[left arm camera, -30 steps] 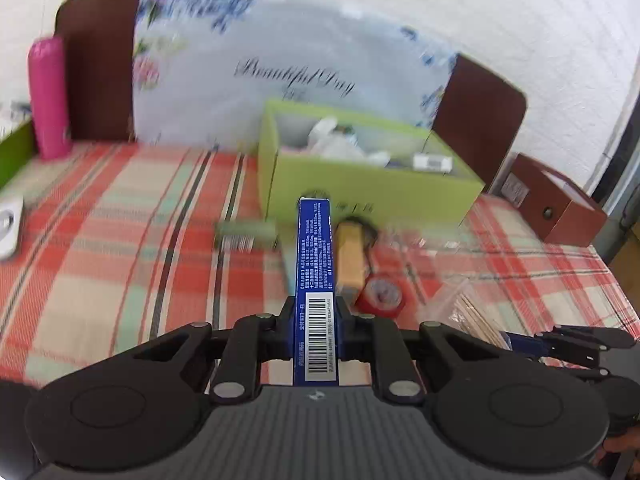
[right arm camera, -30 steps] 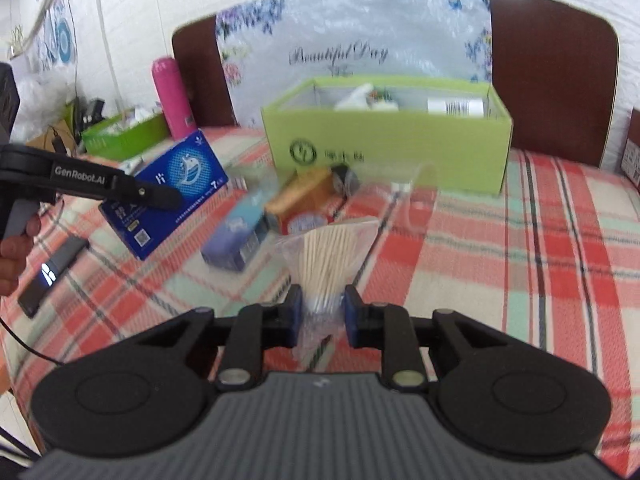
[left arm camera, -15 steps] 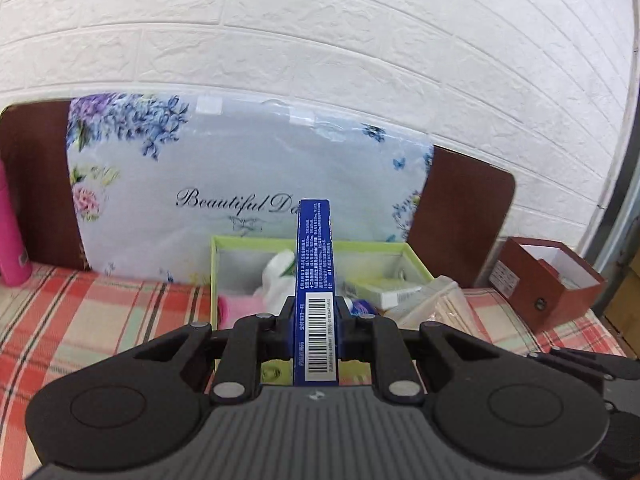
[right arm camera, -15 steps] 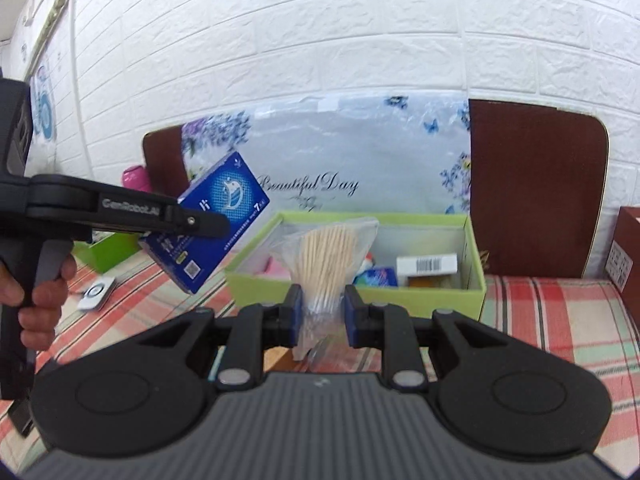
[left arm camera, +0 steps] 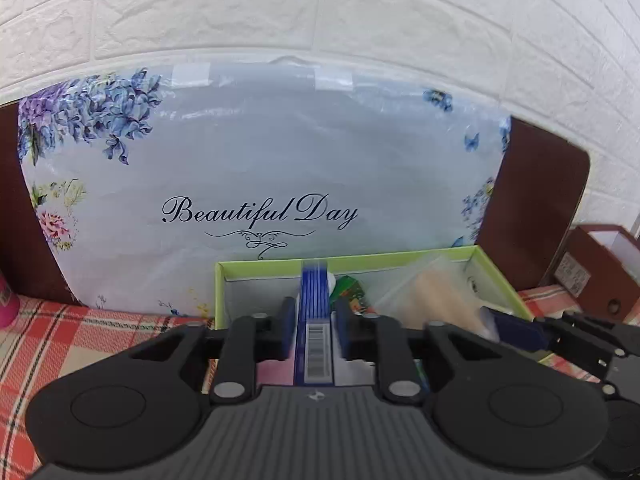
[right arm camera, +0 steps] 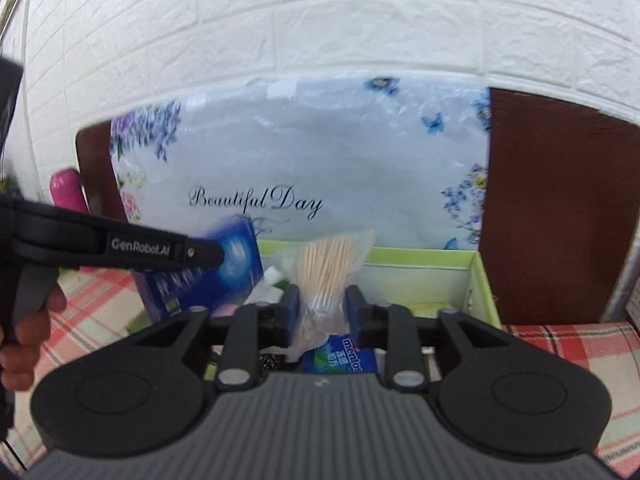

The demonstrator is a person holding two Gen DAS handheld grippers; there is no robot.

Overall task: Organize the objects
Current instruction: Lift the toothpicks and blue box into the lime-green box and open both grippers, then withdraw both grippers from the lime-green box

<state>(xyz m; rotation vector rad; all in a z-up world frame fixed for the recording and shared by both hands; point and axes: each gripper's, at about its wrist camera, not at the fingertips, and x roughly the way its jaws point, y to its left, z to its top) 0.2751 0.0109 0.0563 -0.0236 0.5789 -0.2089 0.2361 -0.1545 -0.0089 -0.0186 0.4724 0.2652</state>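
Observation:
My left gripper (left arm camera: 315,330) is open over the green box (left arm camera: 360,261). A flat blue box (left arm camera: 315,320) stands edge-on between its parted pads; it also shows in the right wrist view (right arm camera: 216,280). My right gripper (right arm camera: 322,312) has its pads parted around a clear bag of toothpicks (right arm camera: 326,268) above the same green box (right arm camera: 476,280). The bag also shows in the left wrist view (left arm camera: 436,296). Inside the box lie a Mentos pack (right arm camera: 344,358) and other small items.
A floral "Beautiful Day" bag (left arm camera: 260,200) leans on a brown headboard (left arm camera: 536,208) behind the box. A brown box (left arm camera: 592,264) stands at the right, a pink bottle (right arm camera: 66,188) at the left. A plaid cloth (left arm camera: 80,332) covers the surface.
Both grippers lifted from the cloth and moved forward over the green box. Both have parted their pads, loosening the blue box and the toothpick bag.

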